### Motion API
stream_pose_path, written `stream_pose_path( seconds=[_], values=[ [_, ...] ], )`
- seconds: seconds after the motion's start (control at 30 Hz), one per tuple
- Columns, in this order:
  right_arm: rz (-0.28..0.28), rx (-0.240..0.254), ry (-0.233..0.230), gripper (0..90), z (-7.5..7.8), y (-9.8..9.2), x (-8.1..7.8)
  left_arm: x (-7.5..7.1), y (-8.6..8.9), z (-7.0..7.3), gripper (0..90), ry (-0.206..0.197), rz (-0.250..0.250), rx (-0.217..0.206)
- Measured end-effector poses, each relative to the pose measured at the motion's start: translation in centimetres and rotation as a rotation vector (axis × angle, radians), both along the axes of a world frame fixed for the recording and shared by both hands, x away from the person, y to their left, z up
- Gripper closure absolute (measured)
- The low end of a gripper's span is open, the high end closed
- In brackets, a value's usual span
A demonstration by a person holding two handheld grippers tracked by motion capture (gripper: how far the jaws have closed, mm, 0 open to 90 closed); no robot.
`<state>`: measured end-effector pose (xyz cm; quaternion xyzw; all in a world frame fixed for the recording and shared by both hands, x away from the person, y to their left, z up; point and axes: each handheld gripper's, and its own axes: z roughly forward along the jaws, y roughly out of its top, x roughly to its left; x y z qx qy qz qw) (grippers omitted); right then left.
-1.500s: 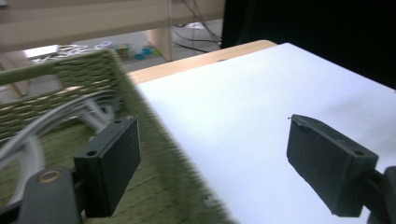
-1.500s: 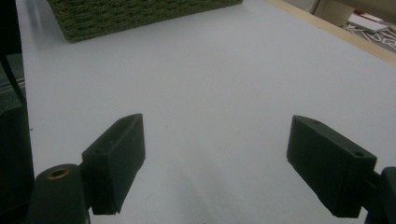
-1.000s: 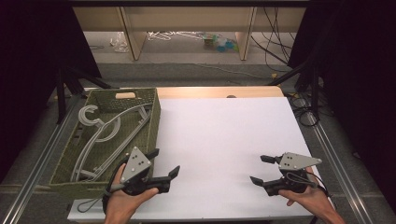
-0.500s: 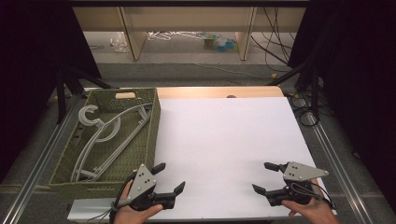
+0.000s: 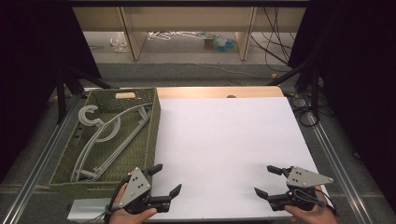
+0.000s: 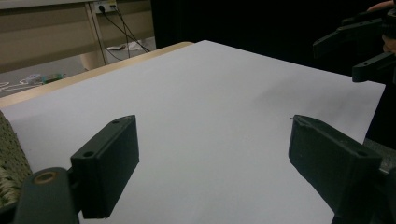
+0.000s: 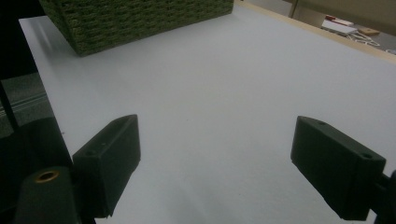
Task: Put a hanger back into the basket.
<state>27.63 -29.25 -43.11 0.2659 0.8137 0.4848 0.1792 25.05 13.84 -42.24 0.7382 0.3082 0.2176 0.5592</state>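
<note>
Both tools held wide and empty over the bench.
The hangers (image 5: 105,135) lay in the basket (image 5: 148,135) just beyond the left tool (image 5: 161,179), long axes running away; the right tool (image 5: 270,182) was well apart.

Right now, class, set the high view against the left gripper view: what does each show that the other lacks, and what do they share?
High view alone: grey hangers lying inside the green woven basket, both hands, with the left hand at the bottom edge, and the left gripper as a whole with its grey plate.

Left gripper view alone: a close look at that gripper's own two black jaws, wide apart with nothing between them.

Shared: the white tabletop, its wooden far edge, and the right gripper, open.
</note>
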Motion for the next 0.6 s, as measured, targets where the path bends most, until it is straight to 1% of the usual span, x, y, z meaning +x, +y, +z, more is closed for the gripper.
stream_pose_path(
  seconds=[0.03,0.07,0.13,0.17,0.23,0.27,0.33,0.37,0.4,0.47,0.5,0.6],
  values=[
    [-0.001,0.001,0.000,16.5,-0.01,0.01,-0.01,0.00,0.04,0.03,16.2,0.001,-0.005,-0.010],
    [0.000,0.002,0.000,16.4,-0.03,0.02,-0.02,-0.07,0.02,0.05,16.2,0.000,0.001,-0.031],
    [0.001,0.003,0.002,16.4,-0.07,0.06,-0.03,-0.03,0.20,0.14,16.3,-0.020,-0.004,-0.016],
    [0.000,0.005,0.007,16.4,-0.04,0.07,-0.07,-0.03,0.24,0.11,16.3,-0.015,-0.002,-0.019],
    [0.004,0.005,0.002,16.4,-0.05,0.08,-0.06,-0.05,0.22,-0.04,16.3,0.004,0.011,-0.027],
    [0.005,0.005,0.003,16.4,-0.05,0.08,-0.08,0.02,0.28,-0.06,16.2,-0.004,0.007,-0.018],
    [0.005,0.005,0.003,16.4,-0.06,0.09,-0.08,0.10,0.40,-0.02,16.3,-0.004,-0.001,-0.027],
    [0.006,0.004,0.013,16.4,-0.07,0.10,-0.11,0.10,0.45,0.02,16.3,-0.006,0.001,-0.026],
    [0.007,0.003,0.011,16.4,-0.09,0.11,-0.08,0.05,0.45,0.02,16.3,-0.001,0.011,-0.031],
    [0.006,-0.003,-0.001,16.4,-0.14,0.11,0.00,0.11,0.54,0.01,16.3,-0.001,0.006,-0.031],
    [0.008,-0.004,-0.001,16.4,-0.15,0.12,0.01,0.11,0.53,0.00,16.3,0.007,0.007,-0.037],
    [0.011,-0.005,-0.001,16.4,-0.15,0.13,-0.01,0.16,0.63,0.04,16.3,-0.005,0.003,-0.030]
  ],
)
